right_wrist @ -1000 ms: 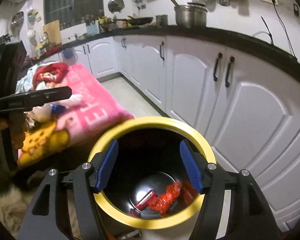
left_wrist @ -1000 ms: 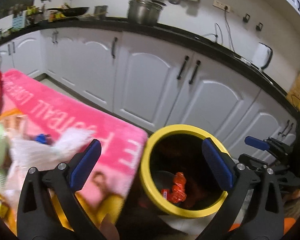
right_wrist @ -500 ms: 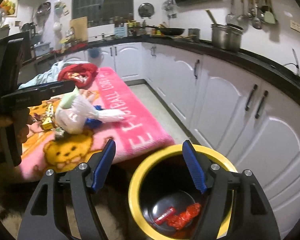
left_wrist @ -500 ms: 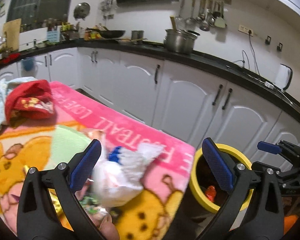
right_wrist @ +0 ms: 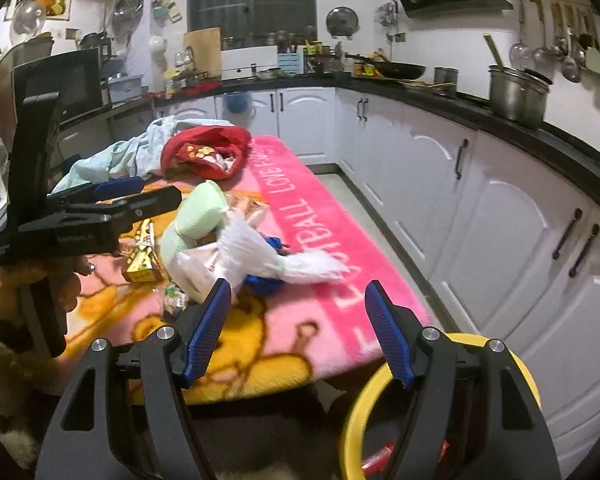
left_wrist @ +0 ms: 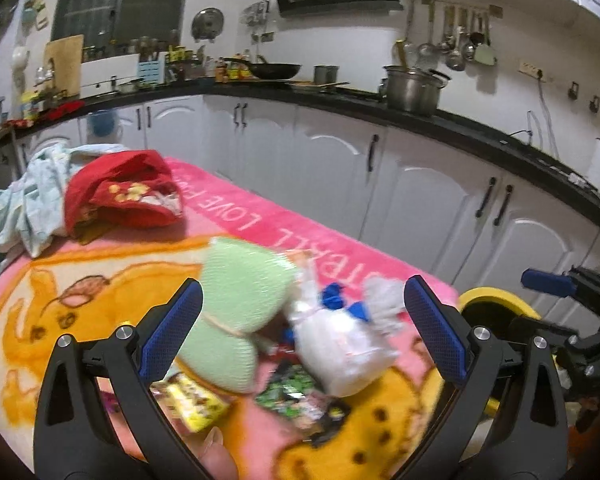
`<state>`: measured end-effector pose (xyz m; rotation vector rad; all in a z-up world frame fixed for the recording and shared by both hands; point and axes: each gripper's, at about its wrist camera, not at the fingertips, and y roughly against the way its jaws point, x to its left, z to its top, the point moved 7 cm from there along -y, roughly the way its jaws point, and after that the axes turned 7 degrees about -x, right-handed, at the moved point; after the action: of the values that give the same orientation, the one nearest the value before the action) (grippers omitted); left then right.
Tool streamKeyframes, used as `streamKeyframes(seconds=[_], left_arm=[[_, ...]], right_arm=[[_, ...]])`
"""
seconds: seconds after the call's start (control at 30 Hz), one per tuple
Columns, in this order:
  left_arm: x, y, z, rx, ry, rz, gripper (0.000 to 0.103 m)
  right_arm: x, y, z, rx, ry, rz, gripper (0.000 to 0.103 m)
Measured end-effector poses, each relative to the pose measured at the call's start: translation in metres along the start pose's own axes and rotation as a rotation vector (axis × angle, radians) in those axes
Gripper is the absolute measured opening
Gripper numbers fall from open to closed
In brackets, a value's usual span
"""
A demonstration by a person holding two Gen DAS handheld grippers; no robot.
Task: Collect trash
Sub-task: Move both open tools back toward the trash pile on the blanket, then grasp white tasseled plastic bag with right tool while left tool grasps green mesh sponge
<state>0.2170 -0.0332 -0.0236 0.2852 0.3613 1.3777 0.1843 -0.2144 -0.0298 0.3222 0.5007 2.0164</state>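
Trash lies on a pink and yellow blanket (left_wrist: 80,320): a white plastic bag (left_wrist: 340,352) with a blue scrap (left_wrist: 334,296), a pale green pack (left_wrist: 236,300), a yellow wrapper (left_wrist: 192,404) and a green wrapper (left_wrist: 296,396). My left gripper (left_wrist: 300,332) is open and empty just above this pile. My right gripper (right_wrist: 300,328) is open and empty, over the blanket's near edge. The yellow-rimmed black bin (right_wrist: 364,412) stands beside the blanket, with red wrappers (right_wrist: 376,464) inside; it also shows in the left wrist view (left_wrist: 496,300).
A red cloth (left_wrist: 120,192) and a pale blue cloth (left_wrist: 28,204) lie at the blanket's far end. White cabinets (left_wrist: 420,200) under a black counter run along the right, with a floor strip (right_wrist: 364,200) between.
Both grippers have swung away from the bin toward the blanket. The left gripper now hangs over the trash pile. The bin has slid to the lower right of both views.
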Motion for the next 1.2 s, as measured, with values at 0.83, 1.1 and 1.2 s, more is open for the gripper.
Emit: streamKeyframes(seconds=[0.83,1.1,1.2], left_arm=[[0.055,-0.07,-0.04,0.249,-0.035,-0.019,0.088],[0.059,-0.085,-0.05,0.289,0.003,-0.04,0.071],[0.059,-0.084,-0.049,0.284,0.0,-0.041,0.066]], right_arm=[[0.04,-0.101,0.007,0.12,0.042,0.117,0.03],[0.04,-0.095,0.004,0.106,0.051,0.119,0.014],[0.038,-0.091,0.005,0.094,0.051,0.111,0.014]])
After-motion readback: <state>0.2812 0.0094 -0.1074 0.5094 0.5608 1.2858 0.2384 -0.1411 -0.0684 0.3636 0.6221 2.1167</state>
